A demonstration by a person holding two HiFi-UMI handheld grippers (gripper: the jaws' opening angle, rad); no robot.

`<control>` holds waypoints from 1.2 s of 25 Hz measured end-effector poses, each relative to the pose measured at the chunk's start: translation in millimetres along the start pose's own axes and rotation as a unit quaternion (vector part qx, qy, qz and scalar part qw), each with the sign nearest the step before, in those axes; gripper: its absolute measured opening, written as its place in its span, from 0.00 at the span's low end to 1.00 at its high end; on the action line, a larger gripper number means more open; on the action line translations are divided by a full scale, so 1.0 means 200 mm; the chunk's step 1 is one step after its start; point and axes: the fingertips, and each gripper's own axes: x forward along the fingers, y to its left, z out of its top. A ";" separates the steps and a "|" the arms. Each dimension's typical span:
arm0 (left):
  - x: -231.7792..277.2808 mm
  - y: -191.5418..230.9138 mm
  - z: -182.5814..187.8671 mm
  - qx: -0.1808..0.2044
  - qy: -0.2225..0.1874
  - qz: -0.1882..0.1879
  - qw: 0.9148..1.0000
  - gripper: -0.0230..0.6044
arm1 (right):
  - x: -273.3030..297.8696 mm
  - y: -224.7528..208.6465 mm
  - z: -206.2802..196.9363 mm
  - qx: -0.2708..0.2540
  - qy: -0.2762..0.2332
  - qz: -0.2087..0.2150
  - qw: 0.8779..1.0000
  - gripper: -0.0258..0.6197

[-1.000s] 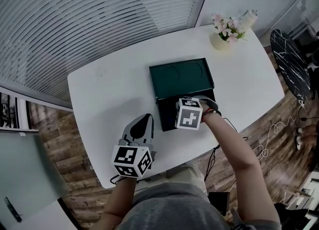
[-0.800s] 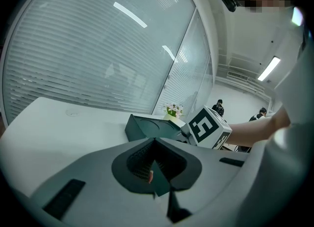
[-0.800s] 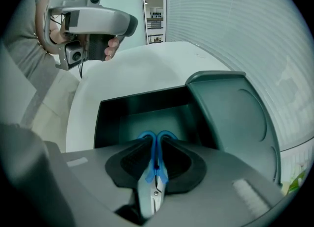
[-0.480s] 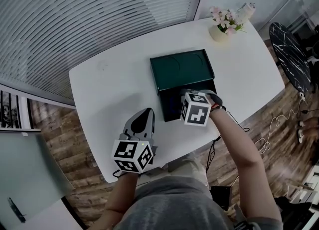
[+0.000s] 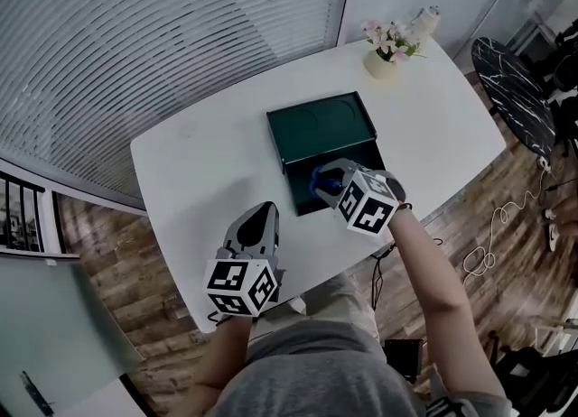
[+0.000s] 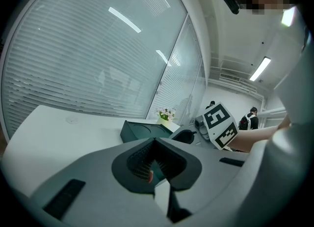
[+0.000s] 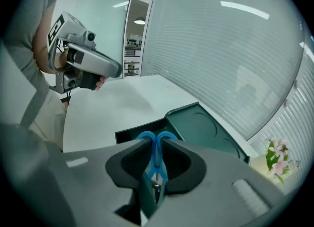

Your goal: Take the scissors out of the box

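Smooth table [image 5: 194, 153], plastic-handled scissors [image 7: 156, 153]

Our left hand-held gripper [image 5: 260, 217] and right hand-held gripper [image 5: 323, 182], pale grey moulded shells, dark ribbed pads [image 6: 140, 159] lining the jaws, a white cube [image 5: 240, 287] of black square markers on each, our grey short-sleeved T-shirt [image 5: 307, 379]
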 end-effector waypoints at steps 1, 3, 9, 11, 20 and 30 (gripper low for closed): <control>-0.01 -0.01 0.00 0.001 -0.001 -0.003 1.000 0.05 | -0.02 -0.01 0.01 0.007 -0.009 -0.010 1.000 0.16; -0.01 -0.04 0.01 0.004 -0.003 -0.010 1.000 0.05 | -0.06 -0.03 0.03 0.020 -0.028 -0.033 0.999 0.16; -0.08 -0.11 0.02 0.019 -0.009 -0.028 0.999 0.05 | -0.19 -0.03 0.11 0.052 -0.079 -0.102 0.990 0.16; -0.12 -0.13 0.03 0.024 -0.011 -0.033 0.999 0.05 | -0.23 -0.01 0.15 0.063 -0.098 -0.120 0.986 0.16; -0.30 -0.19 0.05 0.043 -0.029 -0.051 0.997 0.05 | -0.51 0.06 0.34 0.106 -0.191 -0.240 0.946 0.16; -0.54 -0.28 0.06 0.064 -0.046 -0.078 0.994 0.05 | -0.84 0.32 0.38 0.196 -0.256 -0.309 0.895 0.16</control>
